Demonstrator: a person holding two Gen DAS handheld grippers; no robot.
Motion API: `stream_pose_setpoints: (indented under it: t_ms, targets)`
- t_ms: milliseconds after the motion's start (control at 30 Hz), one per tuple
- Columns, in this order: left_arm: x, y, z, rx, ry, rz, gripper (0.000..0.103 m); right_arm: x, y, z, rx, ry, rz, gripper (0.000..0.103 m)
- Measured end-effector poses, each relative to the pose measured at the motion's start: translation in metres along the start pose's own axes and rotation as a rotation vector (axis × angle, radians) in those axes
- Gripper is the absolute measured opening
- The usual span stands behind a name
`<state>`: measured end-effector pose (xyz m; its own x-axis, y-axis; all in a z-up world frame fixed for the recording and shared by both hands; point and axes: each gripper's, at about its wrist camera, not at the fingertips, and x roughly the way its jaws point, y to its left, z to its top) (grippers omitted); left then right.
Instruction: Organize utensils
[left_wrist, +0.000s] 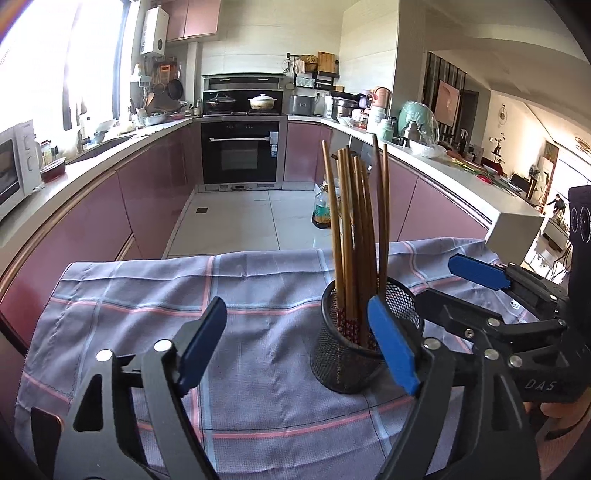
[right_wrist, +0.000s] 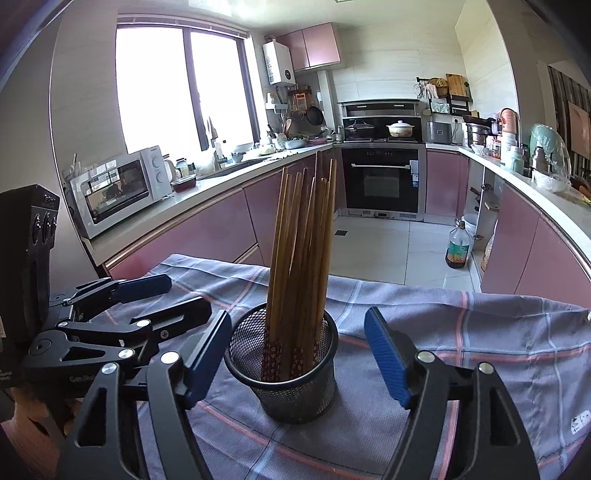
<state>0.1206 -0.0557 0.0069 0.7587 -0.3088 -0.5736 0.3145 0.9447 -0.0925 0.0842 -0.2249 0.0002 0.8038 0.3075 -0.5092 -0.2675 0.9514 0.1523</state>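
Brown chopsticks (right_wrist: 299, 258) upright (patterned ends down).

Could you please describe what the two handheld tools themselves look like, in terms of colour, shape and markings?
Both match: the left tool and right tool have black angular linkage arms with triangular cutouts and silver rivets, ending in flat, ribbed blue finger pads. White lettering marks the black frames. No cables or sleeves are visible.

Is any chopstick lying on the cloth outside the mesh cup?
No. All the chopsticks stand upright in the mesh cup; the cloth around it is bare.
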Motion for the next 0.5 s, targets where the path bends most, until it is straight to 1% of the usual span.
stream_pose_setpoints:
  t_ms: [33,133,233,500]
  targets:
    - [-0.003,0.002,-0.002,-0.009,-0.007,0.007,0.090,-0.002,0.000,-0.002,0.008,-0.004,0.003,0.078]
    - [-0.013,0.006,-0.011,-0.018,-0.036,0.033,0.097,-0.005,0.001,-0.009,0.013,-0.007,-0.006,0.081]
    - [-0.024,0.008,-0.021,-0.010,-0.062,0.057,0.097,-0.010,0.006,-0.015,0.001,-0.020,-0.019,0.084]
    - [-0.052,0.005,-0.038,-0.010,-0.123,0.118,0.097,-0.031,0.022,-0.030,-0.027,-0.094,-0.047,0.094]
